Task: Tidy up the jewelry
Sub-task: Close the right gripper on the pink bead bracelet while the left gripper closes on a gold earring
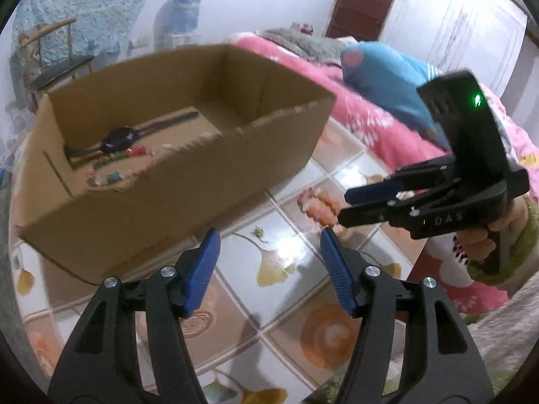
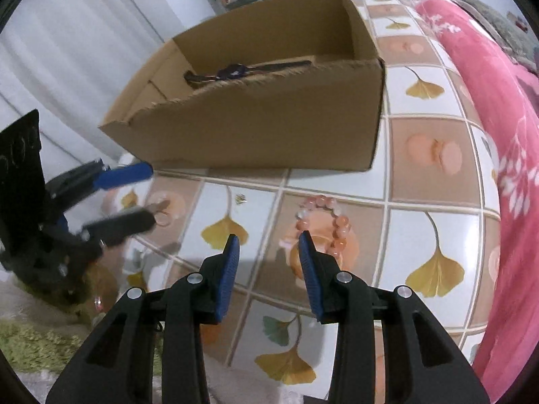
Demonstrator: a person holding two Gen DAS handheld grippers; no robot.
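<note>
**Pink bead bracelet lies just ahead of the right tongs**

Two hand-held tongs hover over a tablecloth [image 2: 434,141] printed with ginkgo leaves and peaches. The task's loose item, a pink bead bracelet [image 2: 323,222], lies flat on the cloth in front of an open cardboard box [image 2: 256,128].

In the right wrist view, the right gripper [image 2: 269,240] has its blue pads spread, with nothing between them. The bracelet sits at about one o'clock from the fingertips, just beyond the right-hand pad and partly hidden by it. It is a closed ring, so it has no real long axis (any side offers a bite).

In the left wrist view, the left gripper [image 1: 269,240] is spread wider and also empty. From it the bracelet [image 1: 320,207] lies near one o'clock, farther off, with the right tongs almost over it.

The right hand looks the nearer, so the pickup likely falls to it.

Inside the box, at eleven o'clock, lie a dark watch [image 1: 118,138] and some small coloured pieces [image 1: 114,168], too blurred to identify.
</note>
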